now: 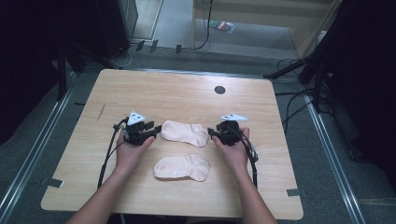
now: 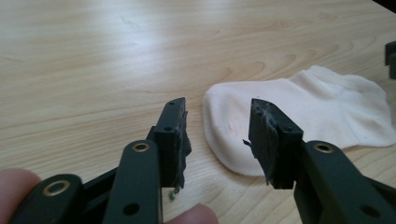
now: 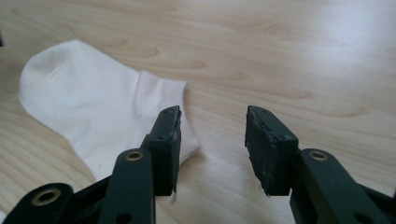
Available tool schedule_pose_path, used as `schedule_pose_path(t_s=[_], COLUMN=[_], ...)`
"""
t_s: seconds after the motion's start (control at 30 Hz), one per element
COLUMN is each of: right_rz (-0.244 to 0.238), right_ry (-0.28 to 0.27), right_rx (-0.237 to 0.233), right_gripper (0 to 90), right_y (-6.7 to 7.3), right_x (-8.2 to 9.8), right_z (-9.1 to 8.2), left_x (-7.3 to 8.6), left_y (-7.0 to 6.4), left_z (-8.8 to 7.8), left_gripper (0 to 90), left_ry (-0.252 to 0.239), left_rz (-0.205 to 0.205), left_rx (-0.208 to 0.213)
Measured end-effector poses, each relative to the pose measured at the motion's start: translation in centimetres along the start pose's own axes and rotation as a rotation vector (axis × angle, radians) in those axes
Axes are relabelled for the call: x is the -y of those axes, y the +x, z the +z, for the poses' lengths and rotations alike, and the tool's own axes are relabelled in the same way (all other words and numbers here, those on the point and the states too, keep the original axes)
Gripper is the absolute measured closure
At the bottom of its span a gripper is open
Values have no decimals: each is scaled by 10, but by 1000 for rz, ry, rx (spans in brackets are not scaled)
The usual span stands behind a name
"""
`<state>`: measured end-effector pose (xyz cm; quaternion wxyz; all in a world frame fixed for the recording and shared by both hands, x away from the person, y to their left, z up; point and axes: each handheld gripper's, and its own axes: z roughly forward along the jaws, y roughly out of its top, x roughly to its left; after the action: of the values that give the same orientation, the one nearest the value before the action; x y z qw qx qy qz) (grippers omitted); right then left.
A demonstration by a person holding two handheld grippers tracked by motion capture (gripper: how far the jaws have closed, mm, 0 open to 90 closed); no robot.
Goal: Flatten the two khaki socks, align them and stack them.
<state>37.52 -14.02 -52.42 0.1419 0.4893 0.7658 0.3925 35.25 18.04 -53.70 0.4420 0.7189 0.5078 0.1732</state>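
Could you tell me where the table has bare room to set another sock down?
The far half of the table, behind both grippers up to the dark round hole, is bare, as are the strips outside each forearm. The middle is crowded: the far sock lies between the left gripper and right gripper, the near sock between the forearms.

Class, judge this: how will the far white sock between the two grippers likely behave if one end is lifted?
The far sock lies flat and slightly rumpled, so it will probably droop. Thin knit suggests it is light. On the smooth wooden table it may slide when nudged.
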Motion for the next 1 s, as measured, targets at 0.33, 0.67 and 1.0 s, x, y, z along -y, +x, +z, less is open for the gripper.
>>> schedule_pose_path(t_s=[0.33,0.67,1.0], right_rz=[-23,-31,-34], right_ry=[45,18,-44], right_rx=[24,24,-35], right_gripper=[629,855,861], right_y=[18,26,42], right_x=[5,2,3], right_z=[23,13,-28], left_x=[-3,-4,-6], left_y=[1,1,-7], left_z=[17,1,-47], left_gripper=[729,900,900], left_ry=[81,56,-34], left_rz=[-48,-27,19], left_rx=[13,73,92])
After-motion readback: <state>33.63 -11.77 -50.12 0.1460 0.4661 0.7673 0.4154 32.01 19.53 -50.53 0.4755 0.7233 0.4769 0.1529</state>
